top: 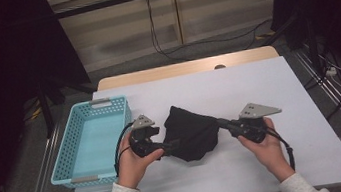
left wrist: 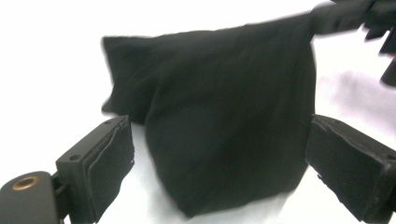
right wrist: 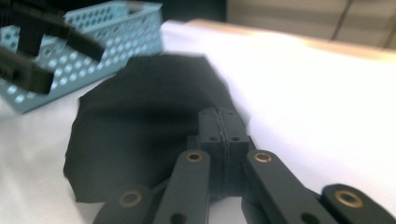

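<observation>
A crumpled black fabric cloth [top: 191,132] lay bunched on the white worktop [top: 257,83] (one corner lifted taut), just right of the basket.

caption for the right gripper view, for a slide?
Right gripper pinches the edge of a black cloth on the white table.

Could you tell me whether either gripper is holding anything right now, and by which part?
The right gripper is shut on the black cloth, pinching its right edge. The left gripper stands open, jaws either side of the cloth without pressing it, so it holds nothing.
</observation>
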`<state>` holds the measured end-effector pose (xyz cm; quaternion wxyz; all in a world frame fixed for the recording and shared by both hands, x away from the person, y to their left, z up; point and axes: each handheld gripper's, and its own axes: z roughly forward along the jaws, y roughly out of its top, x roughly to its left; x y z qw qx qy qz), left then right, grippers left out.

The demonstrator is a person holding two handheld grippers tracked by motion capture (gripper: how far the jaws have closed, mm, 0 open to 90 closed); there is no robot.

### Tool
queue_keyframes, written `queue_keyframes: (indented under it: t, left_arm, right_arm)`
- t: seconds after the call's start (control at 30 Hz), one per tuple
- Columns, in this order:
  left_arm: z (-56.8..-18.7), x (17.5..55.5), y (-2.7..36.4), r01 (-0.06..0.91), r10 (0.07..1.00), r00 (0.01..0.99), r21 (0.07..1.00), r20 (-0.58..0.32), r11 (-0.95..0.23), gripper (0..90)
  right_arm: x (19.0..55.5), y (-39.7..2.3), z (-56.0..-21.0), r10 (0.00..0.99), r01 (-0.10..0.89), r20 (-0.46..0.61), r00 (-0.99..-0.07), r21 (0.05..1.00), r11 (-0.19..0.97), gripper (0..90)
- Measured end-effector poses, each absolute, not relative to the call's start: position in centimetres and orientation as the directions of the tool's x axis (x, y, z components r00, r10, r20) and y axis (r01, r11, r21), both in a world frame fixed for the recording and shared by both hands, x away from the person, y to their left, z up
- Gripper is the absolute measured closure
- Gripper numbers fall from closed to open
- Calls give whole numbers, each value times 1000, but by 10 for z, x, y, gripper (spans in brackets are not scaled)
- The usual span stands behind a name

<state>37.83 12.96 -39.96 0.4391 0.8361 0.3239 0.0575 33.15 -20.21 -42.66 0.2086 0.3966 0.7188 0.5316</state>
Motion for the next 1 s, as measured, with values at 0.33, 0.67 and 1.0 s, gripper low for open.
queue_keyframes:
  t: [0.33, 0.67, 1.0]
  left_arm:
    - [-400, 383, 124, 487, 588, 787, 774, -189, -404, 92]
    - [-401, 390, 114, 488, 582, 791, 771, -191, -410, 109]
    - [-404, 391, 106, 487, 576, 795, 766, -191, -418, 127]
  right_arm:
    - [321, -242, -437, 845, 396, 116, -523, 911, 120, 897]
    - [307, -279, -442, 898, 423, 115, -424, 902, 85, 897]
    - [302, -297, -448, 920, 458, 134, -369, 888, 55, 896]
